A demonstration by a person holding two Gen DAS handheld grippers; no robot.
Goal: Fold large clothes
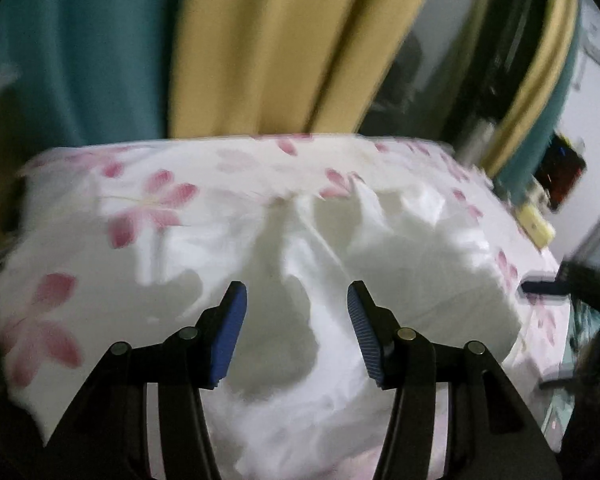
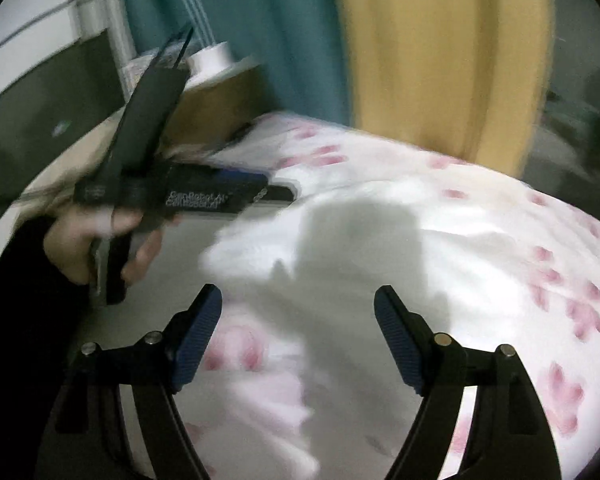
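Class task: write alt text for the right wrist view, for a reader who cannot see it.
The right gripper, jaws open and empty, hovers over a white garment on a pink-flowered sheet. At left, a hand holds the left gripper over the garment's far edge; teal and yellow curtains hang behind. The picture is blurred.

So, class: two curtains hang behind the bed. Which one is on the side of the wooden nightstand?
The teal curtain: it hangs right behind the nightstand, while the yellow curtain hangs further right.
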